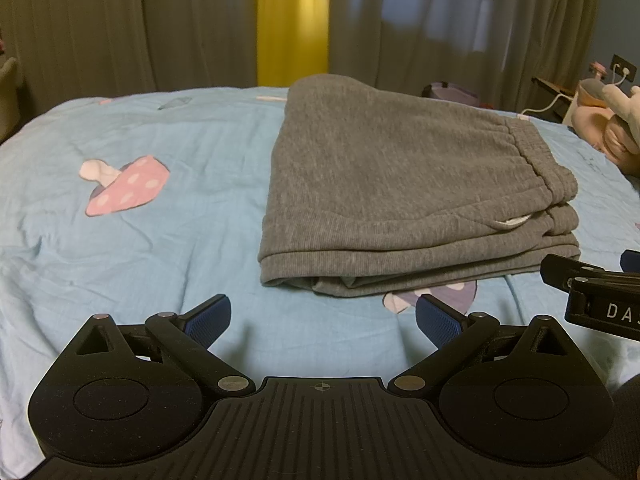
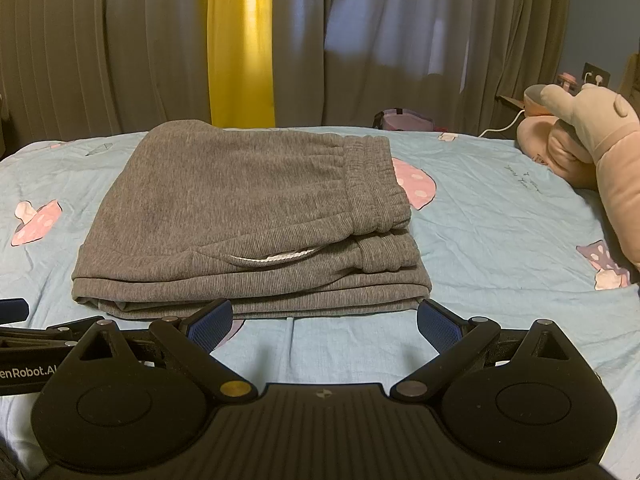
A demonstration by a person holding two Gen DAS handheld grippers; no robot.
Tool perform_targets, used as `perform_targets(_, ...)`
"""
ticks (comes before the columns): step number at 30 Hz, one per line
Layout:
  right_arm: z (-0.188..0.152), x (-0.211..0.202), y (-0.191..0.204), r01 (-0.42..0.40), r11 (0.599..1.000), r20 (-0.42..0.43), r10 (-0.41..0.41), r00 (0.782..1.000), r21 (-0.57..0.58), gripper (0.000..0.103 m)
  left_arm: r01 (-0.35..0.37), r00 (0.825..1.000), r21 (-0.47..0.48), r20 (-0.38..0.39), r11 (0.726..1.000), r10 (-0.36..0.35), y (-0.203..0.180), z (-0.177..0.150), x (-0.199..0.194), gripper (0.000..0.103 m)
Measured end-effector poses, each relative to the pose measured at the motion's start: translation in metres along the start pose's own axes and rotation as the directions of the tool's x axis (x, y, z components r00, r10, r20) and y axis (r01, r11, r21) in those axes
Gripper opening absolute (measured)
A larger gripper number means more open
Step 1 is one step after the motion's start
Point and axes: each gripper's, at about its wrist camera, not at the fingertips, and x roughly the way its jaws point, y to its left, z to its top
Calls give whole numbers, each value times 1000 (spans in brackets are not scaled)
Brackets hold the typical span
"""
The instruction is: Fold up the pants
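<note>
bed (image 1: 140,248) with a light blue mushroom-print sheet fills both views, grey curtains (image 2: 100,52) behind it with a yellow strip (image 2: 240,40) in the gap. pink plush toy (image 2: 592,136) sits at the right side of the bed, well apart from the work.

pants (image 2: 240,208), grey knit, lie mid-bed as a compact rectangular stack, several layers visible along the near edge. waistband (image 2: 376,184) is on top at the right end, white drawstring (image 2: 276,258) poking out of the side just below it. edges look roughly aligned, near-left corner slightly loose.

left gripper (image 1: 323,320): fingers spread apart, nothing between them, hovering over bare sheet just short of the stack's near edge. right gripper (image 2: 325,322): same, fingers apart and empty, tips right at the near edge of the stack, touching or not i can't tell. each shows at the edge of the other's view, so they're side by side.

judgement: folding looks essentially done, this reads as the final step or release. if anything's left, it's a light tidy: tuck the drawstring, square the near-left corner. that needs a shallow pinch on the top layer only; grabbing deep would drag the whole stack.
</note>
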Motion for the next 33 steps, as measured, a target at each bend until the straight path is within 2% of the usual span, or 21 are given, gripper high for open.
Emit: perform_targets(33, -1, 0, 0, 1, 1000, -1, -1, 1000, 1, 99, 10, 1000, -5, 3, 1000, -10, 1, 0, -1, 102)
